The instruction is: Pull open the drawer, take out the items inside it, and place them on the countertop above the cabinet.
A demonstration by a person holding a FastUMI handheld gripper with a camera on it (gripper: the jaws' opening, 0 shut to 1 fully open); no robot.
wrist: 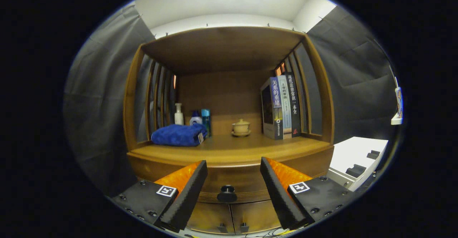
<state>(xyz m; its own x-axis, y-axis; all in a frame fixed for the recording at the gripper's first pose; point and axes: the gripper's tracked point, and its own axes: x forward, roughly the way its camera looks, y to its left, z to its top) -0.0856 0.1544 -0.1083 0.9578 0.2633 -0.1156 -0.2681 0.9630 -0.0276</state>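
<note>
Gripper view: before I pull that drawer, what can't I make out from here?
- Drawer contents: hidden behind its closed front; the knob sits ahead, between the open gripper fingers.
- Bottles: lower parts covered by the blue towel.
- Lower cabinet doors: bottoms cut off by the view's edge.
- White unit beside the cabinet: partly cut off.

Gripper (233, 166) fingers spread apart, gripping nothing, aimed at brown wooden cabinet (322, 98). Round dark drawer knob (227, 193) seen between fingers, ahead of them, untouched. Wooden drawer front (234, 180) closed. Two lower cabinet doors (232, 216) beneath, small dark pulls. On wooden countertop (232, 148) beyond fingers: folded blue towel (178, 135) at left; behind it white pump bottle (179, 115), blue-capped bottle (195, 117), teal cylinder (205, 120); beige lidded cup on saucer (241, 127) mid-back; upright books (281, 107) at right. White unit (352, 155) beside cabinet, right.
</note>
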